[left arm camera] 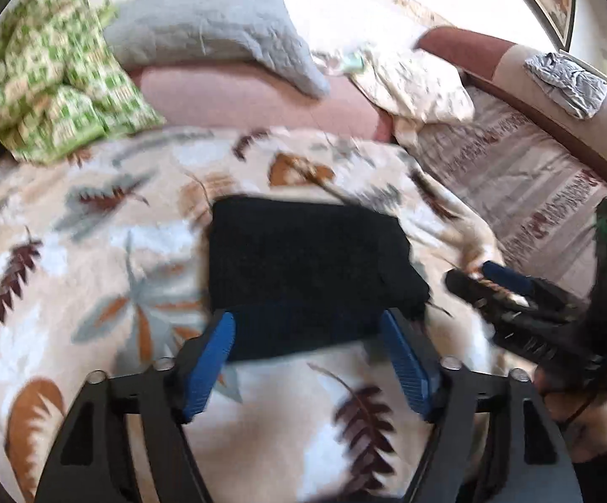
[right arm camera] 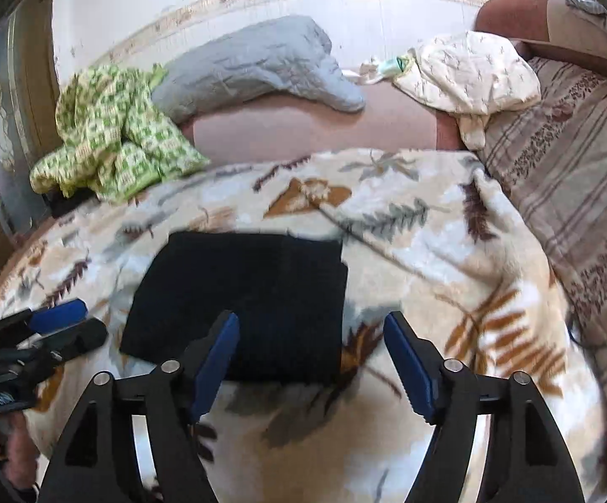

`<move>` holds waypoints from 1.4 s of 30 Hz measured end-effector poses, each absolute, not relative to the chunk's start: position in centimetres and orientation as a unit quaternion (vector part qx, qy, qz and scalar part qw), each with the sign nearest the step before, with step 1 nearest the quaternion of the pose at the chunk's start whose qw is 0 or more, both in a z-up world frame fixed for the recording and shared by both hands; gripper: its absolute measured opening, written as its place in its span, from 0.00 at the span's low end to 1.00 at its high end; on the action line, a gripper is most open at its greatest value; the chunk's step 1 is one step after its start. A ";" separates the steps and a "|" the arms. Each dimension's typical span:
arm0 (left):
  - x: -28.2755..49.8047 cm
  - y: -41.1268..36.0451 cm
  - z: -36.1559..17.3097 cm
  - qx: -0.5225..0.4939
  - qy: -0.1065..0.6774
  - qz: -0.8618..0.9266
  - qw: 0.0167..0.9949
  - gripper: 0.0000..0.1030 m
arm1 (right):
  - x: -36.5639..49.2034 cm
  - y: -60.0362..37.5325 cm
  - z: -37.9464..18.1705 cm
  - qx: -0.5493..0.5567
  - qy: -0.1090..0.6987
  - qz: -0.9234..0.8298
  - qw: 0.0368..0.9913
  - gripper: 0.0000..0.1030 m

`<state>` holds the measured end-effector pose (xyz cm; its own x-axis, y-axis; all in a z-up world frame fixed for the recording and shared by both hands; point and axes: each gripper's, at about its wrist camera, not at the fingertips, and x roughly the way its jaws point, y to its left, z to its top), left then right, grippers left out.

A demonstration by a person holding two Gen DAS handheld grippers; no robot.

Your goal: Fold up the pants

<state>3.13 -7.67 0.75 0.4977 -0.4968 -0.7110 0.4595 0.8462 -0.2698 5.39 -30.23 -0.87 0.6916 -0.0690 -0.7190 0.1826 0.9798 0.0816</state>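
The black pants (left arm camera: 307,268) lie folded into a compact rectangle on the leaf-patterned blanket (left arm camera: 93,251); they also show in the right wrist view (right arm camera: 244,302). My left gripper (left arm camera: 309,335) is open and empty, held just above the near edge of the pants. My right gripper (right arm camera: 311,335) is open and empty, above the pants' near right corner. The right gripper shows at the right of the left wrist view (left arm camera: 483,281), and the left gripper at the left of the right wrist view (right arm camera: 72,322).
A green-checked cloth (right arm camera: 114,138) is bunched at the back left. A grey pillow (right arm camera: 257,63) and a cream patterned pillow (right arm camera: 471,75) lie along the pink headboard (right arm camera: 303,125). A striped bedcover (right arm camera: 576,193) lies to the right.
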 end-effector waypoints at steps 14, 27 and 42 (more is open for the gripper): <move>2.4 -8.9 -1.8 0.013 0.485 -0.197 0.852 0.70 | 4.4 -28.5 -3.7 0.035 0.454 -0.141 0.879 0.73; 3.6 -9.1 -2.8 0.017 0.490 -0.194 0.850 0.70 | 4.8 -28.5 -4.0 0.036 0.457 -0.141 0.877 0.73; 1.9 -11.3 -2.1 0.089 0.460 -0.176 0.866 0.78 | 4.8 -28.6 -4.0 0.055 0.456 -0.129 0.879 0.73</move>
<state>1.89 -11.31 -2.10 0.5142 -0.2226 -0.8283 0.3871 0.9220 -0.0074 4.81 -28.61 -4.05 0.5513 -0.1764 -0.8155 0.2773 0.9606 -0.0204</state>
